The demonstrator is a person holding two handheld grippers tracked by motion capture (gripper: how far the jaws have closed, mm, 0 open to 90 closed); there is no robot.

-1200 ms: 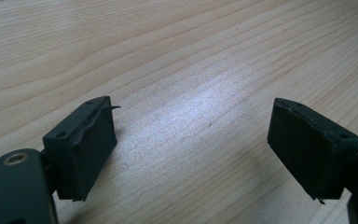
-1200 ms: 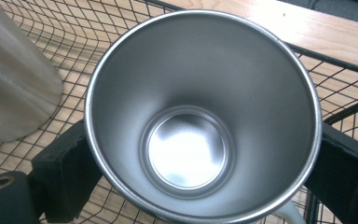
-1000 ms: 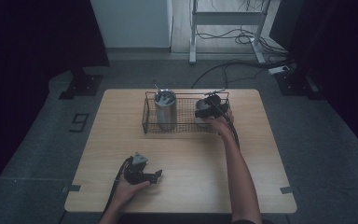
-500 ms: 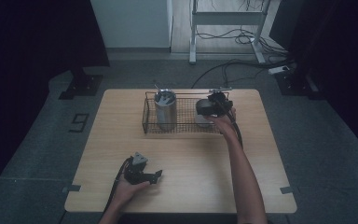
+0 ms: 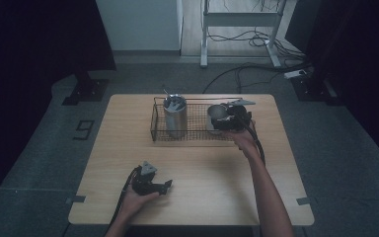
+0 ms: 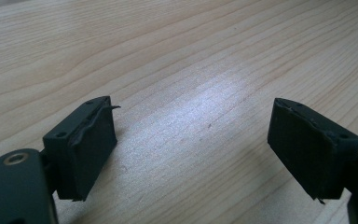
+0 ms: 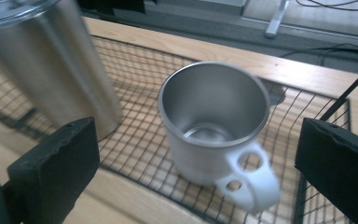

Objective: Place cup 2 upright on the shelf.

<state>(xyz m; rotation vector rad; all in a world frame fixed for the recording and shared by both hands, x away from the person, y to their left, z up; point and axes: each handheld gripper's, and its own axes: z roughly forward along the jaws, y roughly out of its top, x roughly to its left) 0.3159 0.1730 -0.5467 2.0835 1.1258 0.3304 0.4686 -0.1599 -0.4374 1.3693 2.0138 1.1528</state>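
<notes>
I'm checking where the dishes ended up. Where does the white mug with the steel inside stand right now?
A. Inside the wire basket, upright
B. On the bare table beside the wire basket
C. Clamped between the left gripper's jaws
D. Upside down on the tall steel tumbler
A: the mug stands upright on the mesh floor of the wire basket, near the tumbler, with the right gripper open around it.

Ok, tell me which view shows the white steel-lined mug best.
The right gripper view: the white steel-lined mug sits close, interior and handle plain, in the black wire basket. The high view shows it small, beside the right gripper.
</notes>
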